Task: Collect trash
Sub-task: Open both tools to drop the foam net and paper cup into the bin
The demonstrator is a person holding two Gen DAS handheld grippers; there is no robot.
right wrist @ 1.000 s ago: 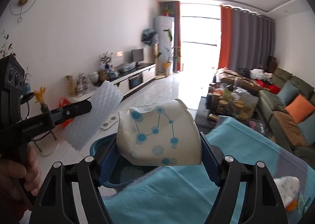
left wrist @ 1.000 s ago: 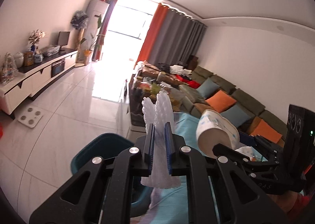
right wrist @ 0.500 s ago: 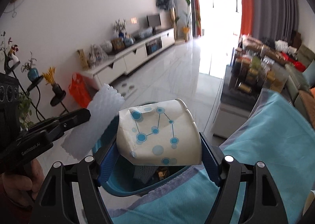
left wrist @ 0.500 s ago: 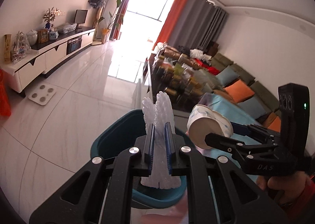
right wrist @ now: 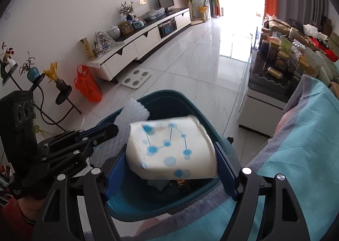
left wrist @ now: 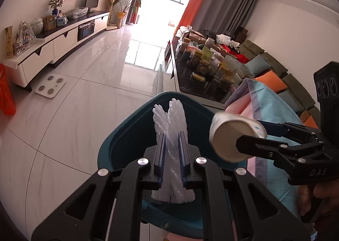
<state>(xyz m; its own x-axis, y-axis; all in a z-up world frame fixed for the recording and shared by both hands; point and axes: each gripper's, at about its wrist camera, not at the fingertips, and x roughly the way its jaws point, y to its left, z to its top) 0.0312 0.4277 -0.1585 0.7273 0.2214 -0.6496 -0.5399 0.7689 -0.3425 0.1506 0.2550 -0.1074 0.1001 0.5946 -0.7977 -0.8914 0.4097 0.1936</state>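
Observation:
My left gripper [left wrist: 171, 156] is shut on a white foam wrap [left wrist: 169, 126] and holds it over the open teal trash bin [left wrist: 131, 135]. My right gripper [right wrist: 171, 162] is shut on a crushed white paper cup with blue dots [right wrist: 169, 148], also held above the bin [right wrist: 169, 99]. In the left wrist view the cup [left wrist: 233, 135] and the right gripper [left wrist: 264, 137] sit to the right of the foam. In the right wrist view the foam [right wrist: 131, 116] and the left gripper [right wrist: 101, 132] sit to the left of the cup. Some trash lies inside the bin.
A table with a teal cloth [right wrist: 307, 135] stands right of the bin. A dark coffee table [left wrist: 211, 71] crowded with packages is beyond it. A white scale [left wrist: 50, 85], an orange bag [right wrist: 86, 86] and a TV cabinet [left wrist: 53, 44] are on the left over the tiled floor.
Both grippers have tilted down and moved over the trash bin, which now fills the lower middle of both views. Each still holds its item.

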